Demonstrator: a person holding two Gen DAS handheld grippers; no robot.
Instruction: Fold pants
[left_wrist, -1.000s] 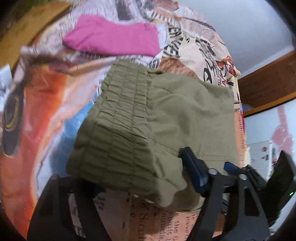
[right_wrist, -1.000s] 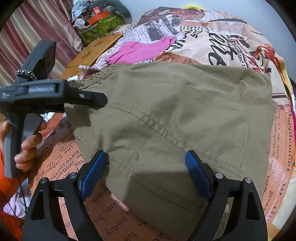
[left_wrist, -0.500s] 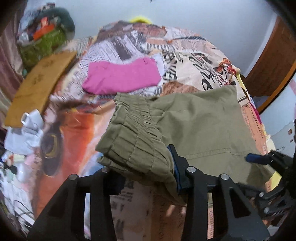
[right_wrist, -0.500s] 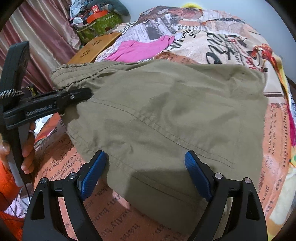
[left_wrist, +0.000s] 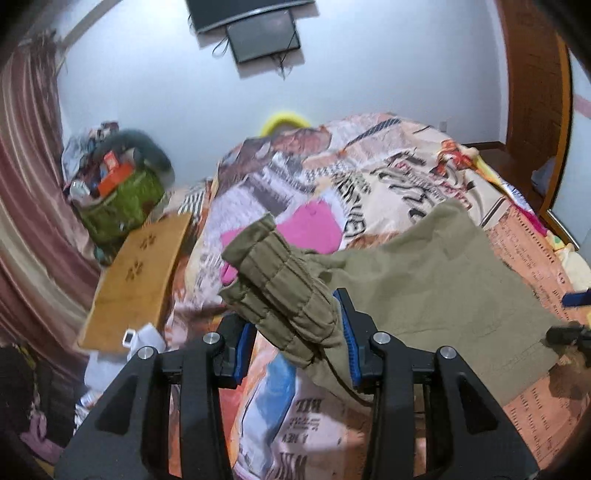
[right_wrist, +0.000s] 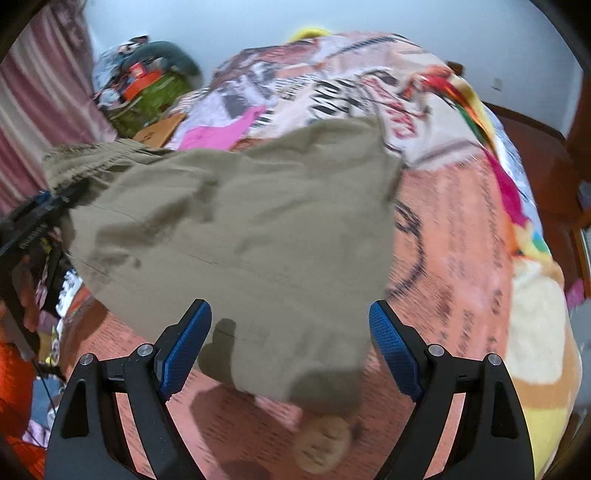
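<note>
Between the left gripper's (left_wrist: 295, 341) blue pads, the olive pants' (left_wrist: 436, 291) gathered waistband is clamped and lifted off the bed (left_wrist: 406, 177).
Beyond them lies pink cloth (left_wrist: 314, 229); the right gripper's (right_wrist: 290, 345) jaws stand wide apart over the pants' near edge.

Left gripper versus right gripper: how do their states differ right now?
The left gripper has its fingers clamped on the gathered waistband of the olive pants, having just closed; the right gripper stands wide open, gripping nothing. The left holds its end raised off the printed bedspread; the right hovers over the pants' other end. Both have blue pads.
</note>
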